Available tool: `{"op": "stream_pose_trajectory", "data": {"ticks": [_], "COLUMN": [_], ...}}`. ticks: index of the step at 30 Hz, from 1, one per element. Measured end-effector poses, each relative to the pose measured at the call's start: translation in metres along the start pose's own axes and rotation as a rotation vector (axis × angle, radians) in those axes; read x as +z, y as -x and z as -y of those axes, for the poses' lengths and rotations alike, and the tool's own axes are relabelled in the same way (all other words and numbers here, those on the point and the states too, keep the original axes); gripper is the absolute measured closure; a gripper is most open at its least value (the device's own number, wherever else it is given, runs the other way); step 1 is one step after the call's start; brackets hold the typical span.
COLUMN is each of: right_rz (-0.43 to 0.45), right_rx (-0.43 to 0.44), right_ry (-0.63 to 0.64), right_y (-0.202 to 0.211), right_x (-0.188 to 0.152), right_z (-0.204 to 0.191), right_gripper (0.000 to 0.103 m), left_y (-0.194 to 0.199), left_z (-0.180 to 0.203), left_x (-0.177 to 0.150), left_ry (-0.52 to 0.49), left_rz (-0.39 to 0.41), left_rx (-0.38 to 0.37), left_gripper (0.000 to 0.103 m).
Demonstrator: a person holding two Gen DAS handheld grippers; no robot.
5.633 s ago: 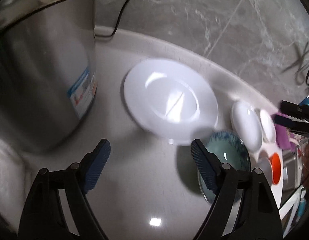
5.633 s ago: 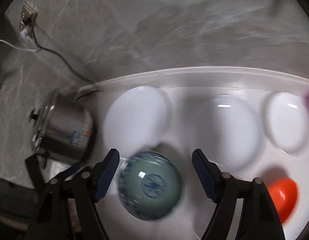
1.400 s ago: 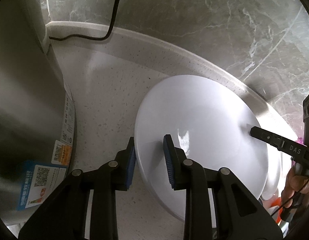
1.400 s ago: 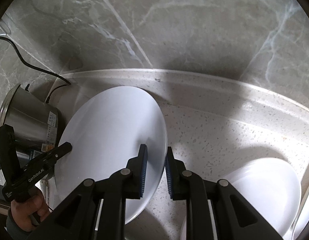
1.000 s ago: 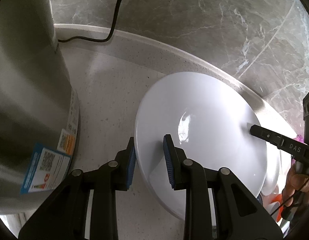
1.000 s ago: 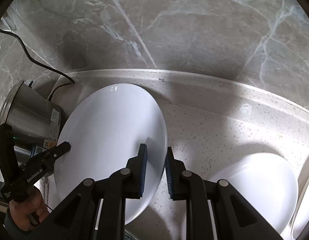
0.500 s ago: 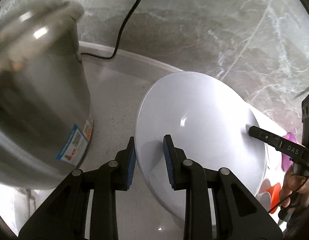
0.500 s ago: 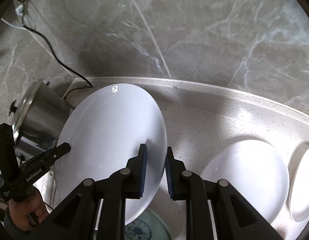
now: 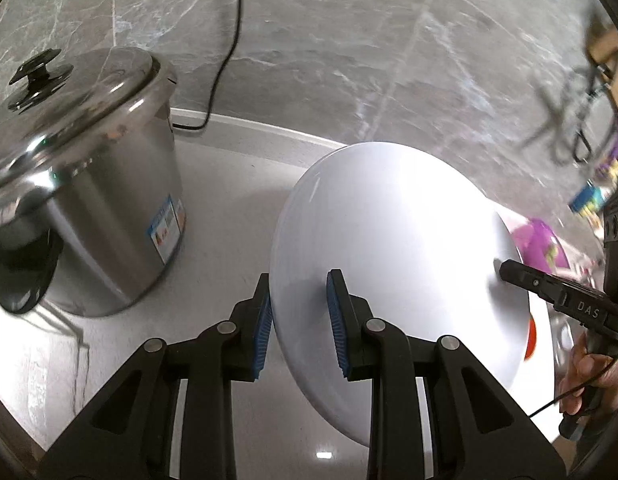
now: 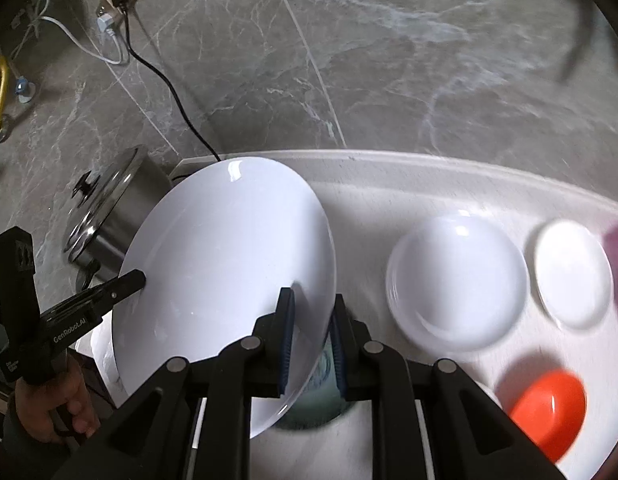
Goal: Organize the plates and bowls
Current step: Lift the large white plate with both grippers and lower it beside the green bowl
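Both grippers pinch the big white plate [image 9: 393,248] by opposite rims, centre frame, tilted above the table [image 10: 389,200]; left gripper [image 9: 299,312], right gripper [image 10: 311,336]; steel pot [image 9: 89,200] at left; smaller white plates [image 10: 457,280] at right.
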State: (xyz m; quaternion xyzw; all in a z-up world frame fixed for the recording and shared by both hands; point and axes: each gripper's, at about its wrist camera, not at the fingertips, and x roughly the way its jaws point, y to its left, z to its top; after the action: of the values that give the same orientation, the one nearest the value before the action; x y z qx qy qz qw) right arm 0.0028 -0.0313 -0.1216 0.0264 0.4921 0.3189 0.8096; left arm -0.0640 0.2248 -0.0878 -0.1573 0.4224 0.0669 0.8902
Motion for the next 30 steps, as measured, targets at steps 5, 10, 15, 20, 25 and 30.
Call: {"op": "stream_pose_trajectory", "data": {"ticks": [5, 10, 15, 20, 25, 30], "right_rz": [0.013, -0.005, -0.053, -0.107, -0.121, -0.137], "right_rx": [-0.032, -0.072, -0.091, -0.083, -0.075, -0.067], "right_ry": [-0.060, -0.130, -0.186, -0.200, -0.214, -0.205], "right_y": [0.027, 0.048, 0.061, 0.063, 0.065, 0.055], "right_x": [-0.045, -0.097, -0.150, -0.187, -0.217, -0.234], "right_z": [-0.001, 0.002, 0.005, 0.018, 0.041, 0.055], "right_gripper": [0.084, 0.084, 0.084, 0.085, 0.084, 0.084], "left_y": [0.019, 0.031, 0.044, 0.051, 0.048, 0.031], "left_z": [0.016, 0.023, 0.031, 0.048, 0.063, 0.065], "left_x": [-0.047, -0.096, -0.144, -0.197, -0.233, -0.249], "left_ry": [-0.054, -0.088, -0.135, -0.131, -0.139, -0.136], "left_rz": [-0.054, -0.126, -0.183, -0.250, -0.270, -0.277], "left_rx": [-0.062, -0.116, -0.120, -0.109, -0.108, -0.090], "left_gripper": [0.079, 0.079, 0.079, 0.079, 0.079, 0.079]}}
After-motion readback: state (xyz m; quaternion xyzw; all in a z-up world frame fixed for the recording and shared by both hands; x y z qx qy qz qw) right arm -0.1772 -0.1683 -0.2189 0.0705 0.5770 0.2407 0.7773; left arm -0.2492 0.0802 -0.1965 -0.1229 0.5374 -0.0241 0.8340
